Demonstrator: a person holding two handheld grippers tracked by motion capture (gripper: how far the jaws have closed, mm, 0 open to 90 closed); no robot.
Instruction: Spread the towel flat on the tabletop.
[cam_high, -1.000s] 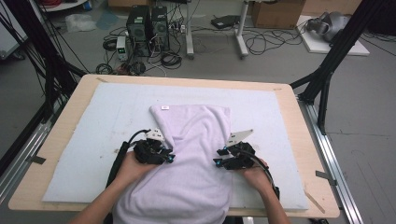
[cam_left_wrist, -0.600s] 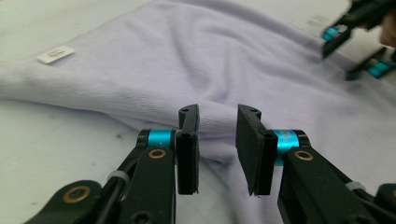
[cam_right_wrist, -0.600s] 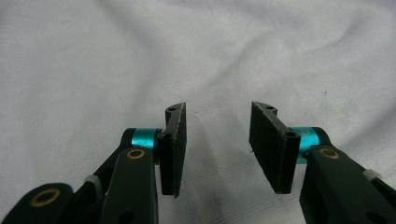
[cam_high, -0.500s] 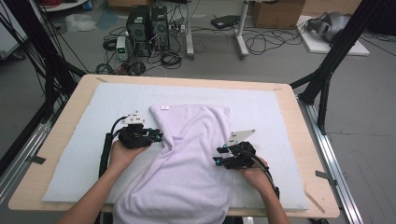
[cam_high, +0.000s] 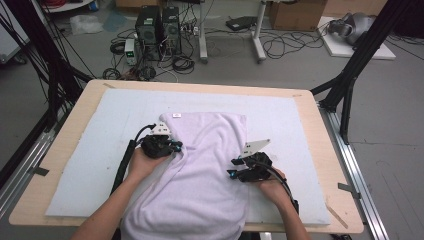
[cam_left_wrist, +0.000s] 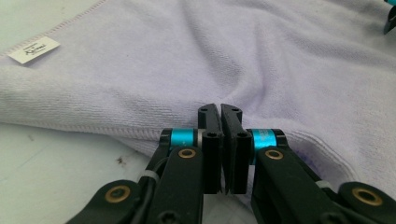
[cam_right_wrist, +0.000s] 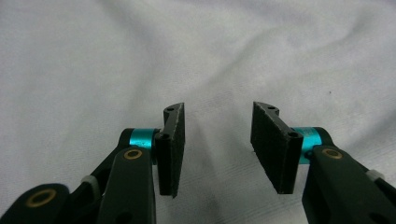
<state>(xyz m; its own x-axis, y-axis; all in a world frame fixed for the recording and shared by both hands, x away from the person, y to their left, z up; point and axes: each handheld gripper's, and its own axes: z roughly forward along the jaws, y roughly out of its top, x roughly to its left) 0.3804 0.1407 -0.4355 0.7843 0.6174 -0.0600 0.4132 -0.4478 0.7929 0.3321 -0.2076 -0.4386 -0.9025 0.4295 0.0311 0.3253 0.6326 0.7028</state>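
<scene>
With the left claw (cam_left_wrist: 220, 122) just pinched shut on the towel (cam_high: 210, 165) edge, keep the gaping, empty right claw (cam_right_wrist: 217, 135) low for its own bite.

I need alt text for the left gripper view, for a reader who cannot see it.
The left gripper, its black jaws shut, rests at the hemmed edge of a lilac towel lying wrinkled on a pale mat. A small white label lies at the towel's far corner.
</scene>
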